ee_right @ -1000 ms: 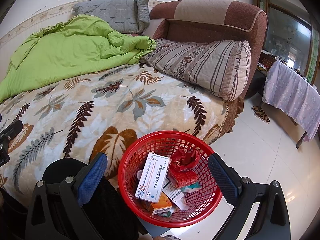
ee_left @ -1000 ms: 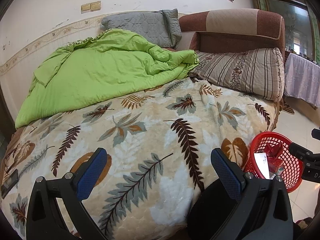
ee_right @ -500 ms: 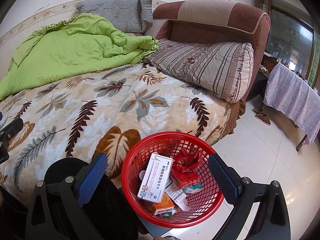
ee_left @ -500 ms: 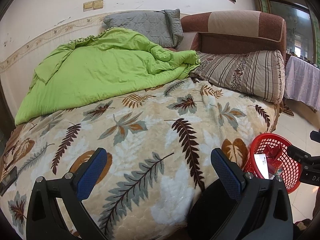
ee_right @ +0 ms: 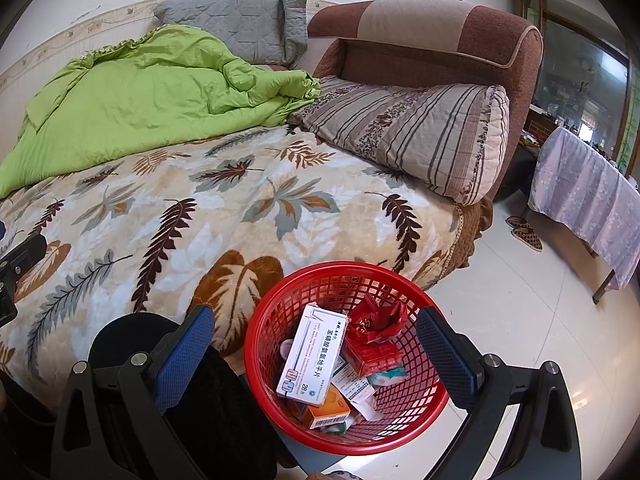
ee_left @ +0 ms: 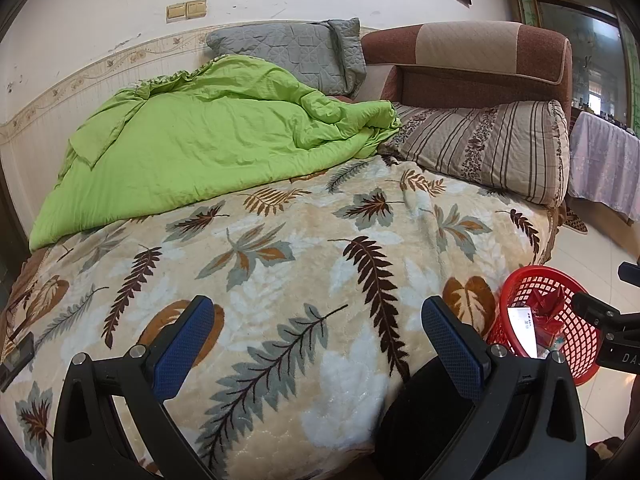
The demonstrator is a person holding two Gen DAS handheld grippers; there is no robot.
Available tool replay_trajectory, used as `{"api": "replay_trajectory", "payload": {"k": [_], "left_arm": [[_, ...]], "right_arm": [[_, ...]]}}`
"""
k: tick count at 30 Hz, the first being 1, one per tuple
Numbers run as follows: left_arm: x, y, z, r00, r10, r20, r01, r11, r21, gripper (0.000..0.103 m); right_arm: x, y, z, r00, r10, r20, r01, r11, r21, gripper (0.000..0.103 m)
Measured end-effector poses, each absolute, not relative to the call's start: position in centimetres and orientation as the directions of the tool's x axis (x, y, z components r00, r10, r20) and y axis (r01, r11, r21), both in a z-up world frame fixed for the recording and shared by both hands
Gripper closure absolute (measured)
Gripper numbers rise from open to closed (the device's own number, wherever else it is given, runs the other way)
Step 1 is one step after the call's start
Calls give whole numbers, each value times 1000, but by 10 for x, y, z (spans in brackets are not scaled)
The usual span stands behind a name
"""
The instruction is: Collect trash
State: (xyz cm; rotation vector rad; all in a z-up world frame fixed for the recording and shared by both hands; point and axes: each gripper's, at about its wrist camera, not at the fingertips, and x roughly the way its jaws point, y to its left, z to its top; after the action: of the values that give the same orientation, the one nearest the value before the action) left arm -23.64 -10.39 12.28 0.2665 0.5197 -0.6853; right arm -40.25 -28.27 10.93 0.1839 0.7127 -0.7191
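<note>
A red mesh basket (ee_right: 264, 344) stands on the floor beside the bed and holds trash: a white medicine box (ee_right: 314, 354), a crumpled red wrapper (ee_right: 376, 320), a red carton (ee_right: 372, 354), an orange box (ee_right: 326, 412) and paper scraps. My right gripper (ee_right: 316, 354) hangs open above the basket with nothing between its fingers. In the left wrist view the basket (ee_left: 568, 364) sits at the lower right. My left gripper (ee_left: 318, 342) is open and empty over the leaf-patterned blanket (ee_left: 280, 272).
The bed carries a green quilt (ee_left: 208, 140), a striped pillow (ee_left: 488, 148) and a grey pillow (ee_left: 288, 56) against a brown headboard (ee_left: 472, 64). A dark flat object (ee_left: 16, 356) lies at the bed's left edge. A cloth-covered table (ee_right: 588, 196) and slippers (ee_right: 526, 234) stand on the tiled floor.
Both grippers have pulled back and up slightly, so the bed and the basket sit a little lower in the views. Both stay open and empty.
</note>
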Motion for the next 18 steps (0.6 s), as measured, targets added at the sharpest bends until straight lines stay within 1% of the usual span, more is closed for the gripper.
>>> {"api": "replay_trajectory", "payload": {"k": [18], "left_arm": [[-237,-104,123,654,-532,-539,661,748,64,0]], "right_arm": [[-402,-281,108,532,-539,-653,658,749,-82,1]]}}
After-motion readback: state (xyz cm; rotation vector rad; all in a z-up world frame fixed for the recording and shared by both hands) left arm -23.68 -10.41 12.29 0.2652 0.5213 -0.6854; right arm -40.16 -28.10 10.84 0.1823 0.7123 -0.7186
